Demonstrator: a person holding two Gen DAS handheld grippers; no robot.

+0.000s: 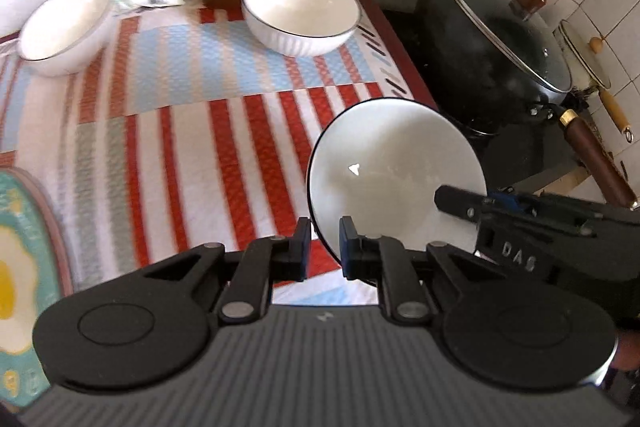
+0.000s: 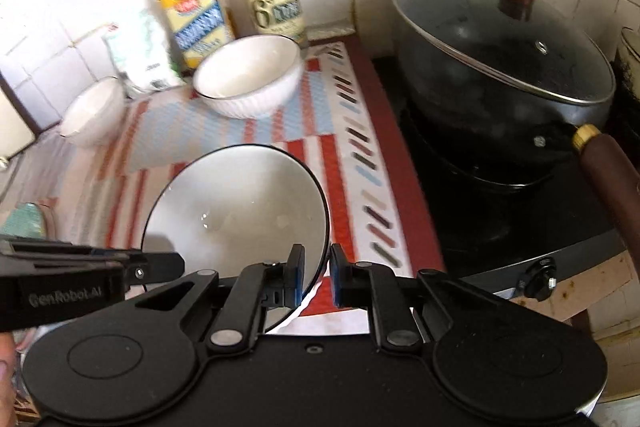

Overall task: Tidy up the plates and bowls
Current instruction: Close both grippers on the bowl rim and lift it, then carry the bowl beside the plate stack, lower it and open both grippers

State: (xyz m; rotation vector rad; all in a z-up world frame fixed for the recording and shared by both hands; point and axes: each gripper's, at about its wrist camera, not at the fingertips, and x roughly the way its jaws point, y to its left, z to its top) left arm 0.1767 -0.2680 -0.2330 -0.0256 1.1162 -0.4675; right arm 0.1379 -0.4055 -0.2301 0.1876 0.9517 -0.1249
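Risk is slipping: my left gripper (image 1: 325, 245) and right gripper (image 2: 314, 275) both pinch only the thin rim of the tilted white bowl (image 1: 394, 167), so it may drop onto the striped mat (image 1: 180, 131).

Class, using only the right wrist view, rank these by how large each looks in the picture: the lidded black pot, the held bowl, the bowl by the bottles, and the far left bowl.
1. Lidded black pot.
2. Held bowl, though nearness to the camera enlarges it.
3. Bowl by the bottles.
4. Far left bowl.
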